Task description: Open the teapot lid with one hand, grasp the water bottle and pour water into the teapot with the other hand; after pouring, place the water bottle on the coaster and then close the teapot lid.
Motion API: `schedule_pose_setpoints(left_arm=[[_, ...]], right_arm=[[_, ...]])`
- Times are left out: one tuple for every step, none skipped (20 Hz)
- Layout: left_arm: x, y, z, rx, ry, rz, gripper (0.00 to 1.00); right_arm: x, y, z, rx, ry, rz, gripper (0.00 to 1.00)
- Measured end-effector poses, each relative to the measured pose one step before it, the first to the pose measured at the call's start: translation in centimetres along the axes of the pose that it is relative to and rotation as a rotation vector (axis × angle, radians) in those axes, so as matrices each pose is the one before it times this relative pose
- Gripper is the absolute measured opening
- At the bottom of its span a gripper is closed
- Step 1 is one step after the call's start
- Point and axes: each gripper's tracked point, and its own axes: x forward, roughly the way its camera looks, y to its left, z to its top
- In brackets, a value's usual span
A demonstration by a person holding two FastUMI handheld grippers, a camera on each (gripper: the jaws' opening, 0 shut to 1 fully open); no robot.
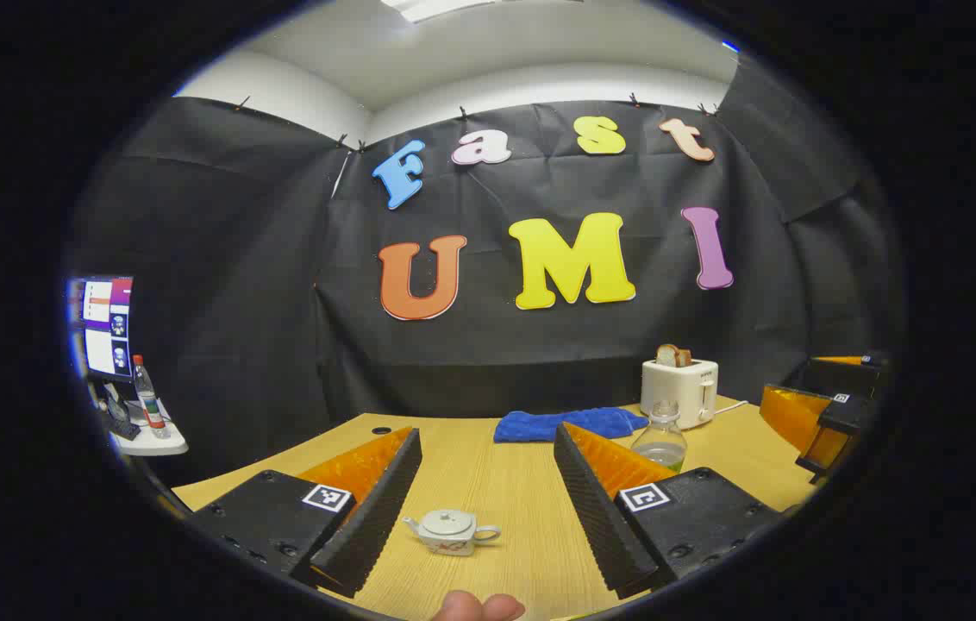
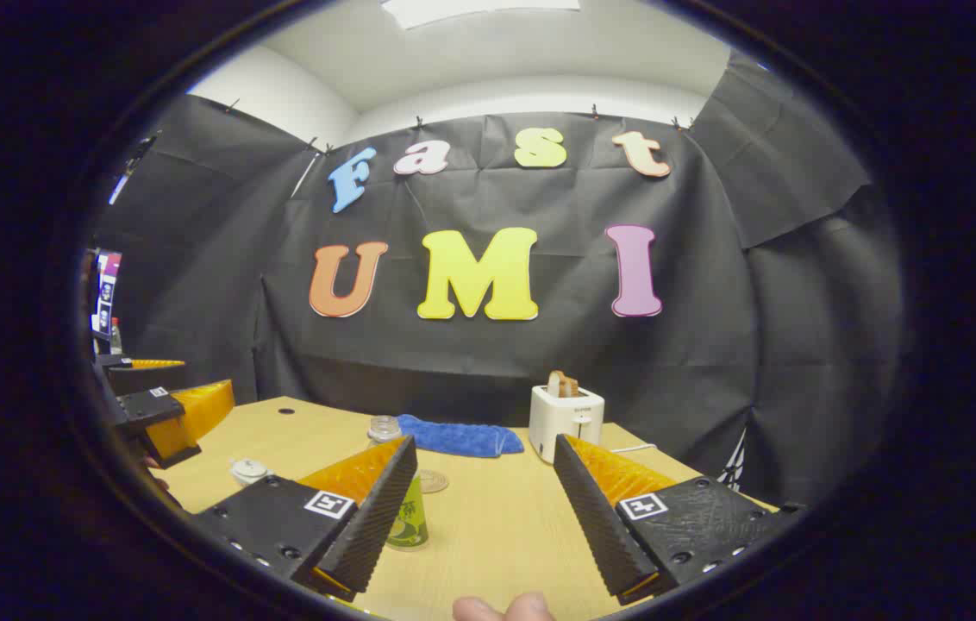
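**Open tabletop ahead, clutter lying toward the back**

In the left gripper view the left gripper (image 1: pixel 479 509) is spreading its jaws wide, with bare wooden table (image 1: pixel 505 474) lying between them up to the small teapot (image 1: pixel 451 530), lid on. The water bottle (image 1: pixel 661 435) is standing to the right, beyond the right finger. A blue cloth (image 1: pixel 557 423) and a toaster (image 1: pixel 679 390) are crowding the far edge.

In the right gripper view the right gripper (image 2: pixel 484 509) is facing clear table ahead; the bottle is sitting partly hidden behind its left finger, the coaster (image 2: pixel 431 480) just beyond
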Motion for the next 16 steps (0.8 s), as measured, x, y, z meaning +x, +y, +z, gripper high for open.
schedule_pose_setpoints(left_arm=[[0.090,0.139,-0.024,0.00158,0.00019,0.00231,0.97],[-0.022,-0.040,-0.174,-0.00603,-0.00169,-0.00132,0.97],[0.158,-0.131,-0.178,-0.00951,0.01102,-0.00241,0.97],[0.100,-0.180,-0.156,-0.00253,0.00135,-0.00411,0.97],[0.099,-0.141,0.010,0.00598,0.00218,-0.00481,0.97],[-0.028,0.174,-0.071,0.00155,-0.00542,0.00065,0.97],[0.102,0.060,-0.202,-0.00890,0.00145,0.00267,0.97],[0.199,-0.141,-0.373,-0.01007,0.00995,-0.00481,0.97],[-0.004,0.033,-0.082,0.00590,0.00238,0.00148,0.97],[-0.001,0.224,-0.118,0.00138,0.00363,0.00521,0.97],[0.068,-0.156,0.017,-0.00544,0.00113,-0.00309,0.97],[-0.030,-0.056,-0.047,-0.00037,0.00041,-0.00076,0.97],[-0.086,0.024,0.085,0.00311,-0.00307,-0.00073,0.97],[0.011,-0.006,-0.001,-0.00054,-0.00025,0.00221,0.97],[0.011,-0.027,-0.023,-0.00410,0.00000,-0.00122,0.97],[0.088,-0.072,-0.207,-0.00281,0.00097,-0.00350,0.97]], right_arm=[[0.165,0.064,0.075,-0.00137,-0.00608,-0.00610,0.95],[0.056,0.148,-0.164,-0.00177,0.00166,-0.00047,0.94],[0.149,0.258,0.004,0.00274,0.00014,0.00469,0.97],[0.024,0.065,0.082,-0.00185,0.00161,0.00287,0.95],[0.073,0.043,-0.053,0.00064,-0.00034,0.00190,0.95],[0.281,0.136,-0.228,0.00112,0.00848,0.00478,0.95],[0.051,-0.102,-0.041,-0.00008,0.00305,-0.00107,0.95],[0.073,-0.112,0.040,0.00388,0.00049,-0.00220,0.97],[-0.009,0.002,0.050,-0.00028,-0.00070,-0.00004,0.95],[-0.014,0.147,-0.211,-0.00627,0.00683,0.00368,0.95],[0.033,0.048,-0.062,-0.00014,0.00089,0.00203,0.95],[-0.040,0.055,0.098,0.00034,-0.00197,0.00159,0.95],[-0.035,-0.054,-0.050,0.00228,-0.00140,0.00029,0.95],[-0.017,0.010,-0.024,0.00016,0.00060,-0.00121,0.95],[-0.008,0.053,-0.210,0.00272,0.00148,0.00175,0.95],[0.121,-0.123,-0.244,0.00019,0.00565,0.00131,0.97]])
